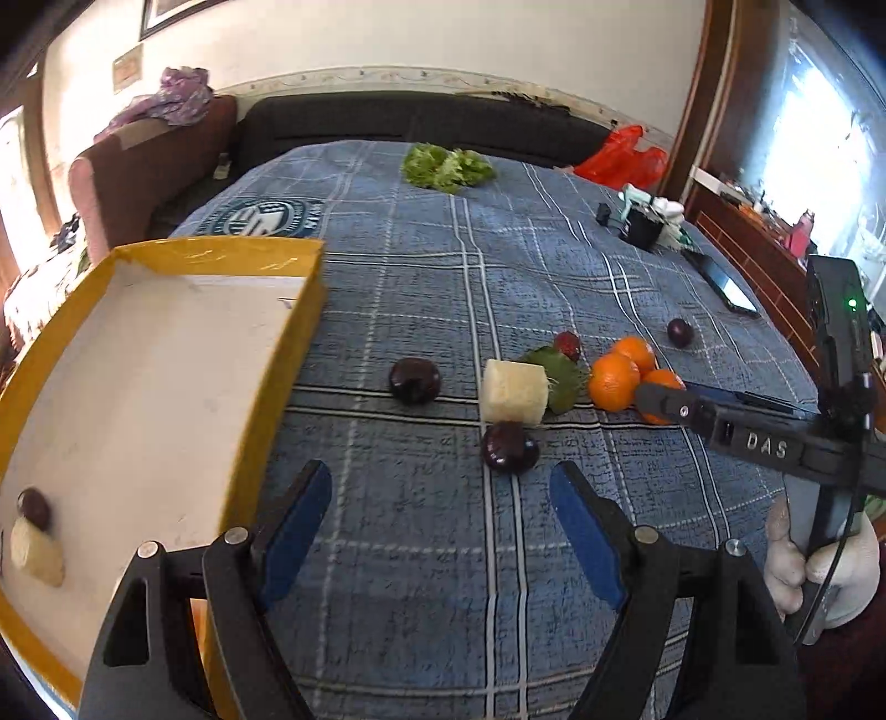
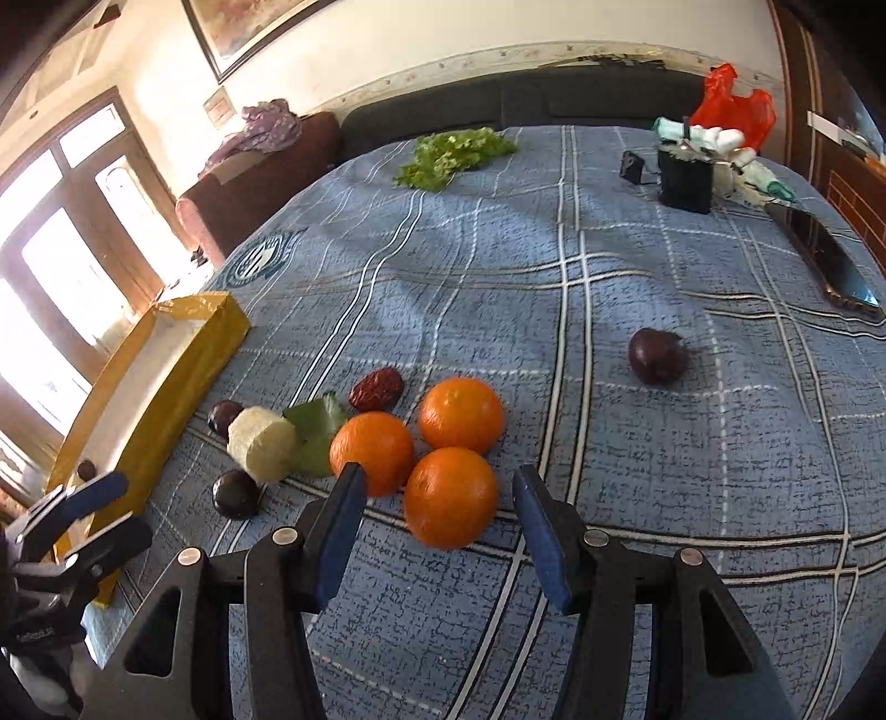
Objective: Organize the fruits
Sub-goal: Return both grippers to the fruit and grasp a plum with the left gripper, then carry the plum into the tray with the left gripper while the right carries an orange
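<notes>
Left claw (image 1: 440, 498): jaws wide apart, nothing between them, above the blue plaid cloth (image 1: 637, 277).
Tray (image 1: 260, 421): yellow-rimmed, left of this claw; one plum and a pale chunk inside.
Plum (image 1: 509, 447): just ahead, between the finger lines.
Right claw (image 2: 437, 512): jaws partly apart, empty.
Orange (image 2: 451, 495): nearest of three, in the gap, untouched.
Lone plum (image 2: 657, 355): ahead right.

Home living room — sofa (image 1: 421, 119), framed picture (image 2: 249, 27), plaid-covered table (image 2: 637, 443)
</notes>
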Action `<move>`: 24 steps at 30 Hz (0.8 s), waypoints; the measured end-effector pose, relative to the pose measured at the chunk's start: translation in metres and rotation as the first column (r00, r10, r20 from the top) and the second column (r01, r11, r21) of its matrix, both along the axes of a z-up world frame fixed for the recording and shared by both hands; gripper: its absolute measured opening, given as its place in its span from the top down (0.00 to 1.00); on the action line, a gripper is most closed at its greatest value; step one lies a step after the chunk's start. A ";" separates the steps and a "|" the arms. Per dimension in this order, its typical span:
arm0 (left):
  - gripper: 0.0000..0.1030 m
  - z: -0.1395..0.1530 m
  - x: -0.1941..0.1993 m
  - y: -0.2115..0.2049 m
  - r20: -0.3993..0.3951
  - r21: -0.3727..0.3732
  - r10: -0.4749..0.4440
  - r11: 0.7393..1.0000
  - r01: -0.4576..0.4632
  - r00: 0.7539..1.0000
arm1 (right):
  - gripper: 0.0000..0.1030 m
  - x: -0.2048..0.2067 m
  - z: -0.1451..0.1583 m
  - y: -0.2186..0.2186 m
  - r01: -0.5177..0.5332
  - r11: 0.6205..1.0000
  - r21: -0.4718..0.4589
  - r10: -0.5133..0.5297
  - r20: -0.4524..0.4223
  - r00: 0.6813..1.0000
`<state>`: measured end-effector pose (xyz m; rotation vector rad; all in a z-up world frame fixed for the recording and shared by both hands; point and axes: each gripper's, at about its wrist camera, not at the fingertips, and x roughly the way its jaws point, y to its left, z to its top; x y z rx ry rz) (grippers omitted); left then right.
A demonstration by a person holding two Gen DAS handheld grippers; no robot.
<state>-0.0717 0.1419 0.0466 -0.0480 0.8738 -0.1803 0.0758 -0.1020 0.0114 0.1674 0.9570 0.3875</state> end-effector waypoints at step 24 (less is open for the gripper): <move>0.72 -0.008 0.012 -0.019 -0.003 -0.015 -0.028 1.000 0.028 1.000 | 0.63 -0.011 0.001 0.015 -0.018 0.996 -0.082 0.022 0.053 0.998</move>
